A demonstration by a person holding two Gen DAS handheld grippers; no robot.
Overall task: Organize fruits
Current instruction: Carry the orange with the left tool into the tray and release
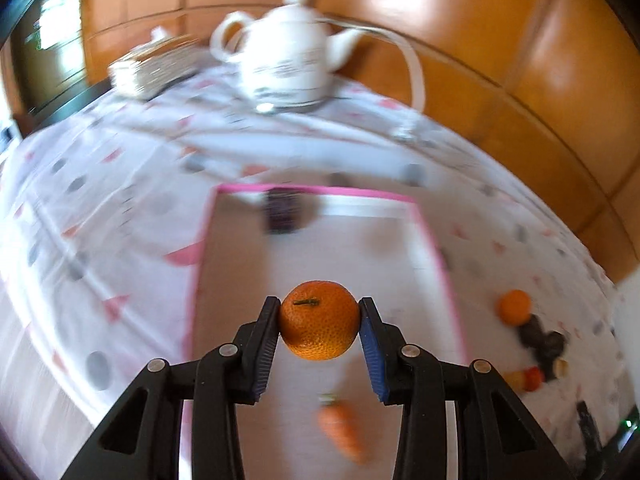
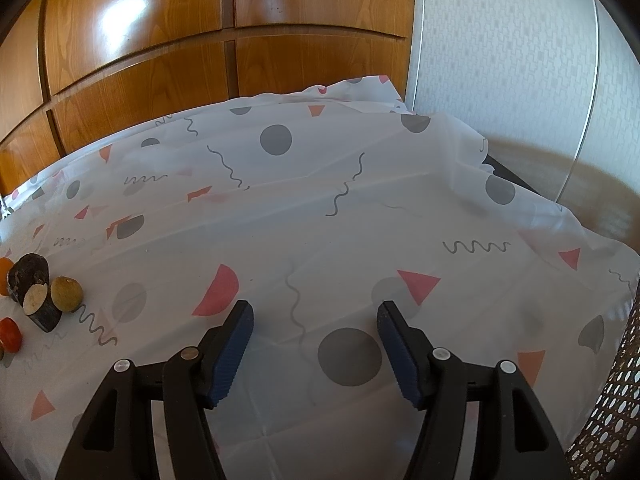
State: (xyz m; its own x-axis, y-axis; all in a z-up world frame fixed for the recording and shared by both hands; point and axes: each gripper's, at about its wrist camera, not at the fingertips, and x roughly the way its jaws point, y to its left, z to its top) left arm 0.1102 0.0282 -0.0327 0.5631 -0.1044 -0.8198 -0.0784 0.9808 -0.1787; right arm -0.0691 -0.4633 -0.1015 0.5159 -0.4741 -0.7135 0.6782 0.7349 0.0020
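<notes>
Left wrist view — left gripper (image 1: pixel 319 320) clamped on orange (image 1: pixel 319 320); right gripper (image 2: pixel 316 346) open, empty — no legible writing.

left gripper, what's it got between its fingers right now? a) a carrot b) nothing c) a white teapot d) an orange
d: in the left wrist view the left gripper is closed on an orange, both blue pads pressing its sides above the pink-rimmed tray; the carrot lies loose below and the teapot stands far back.
</notes>
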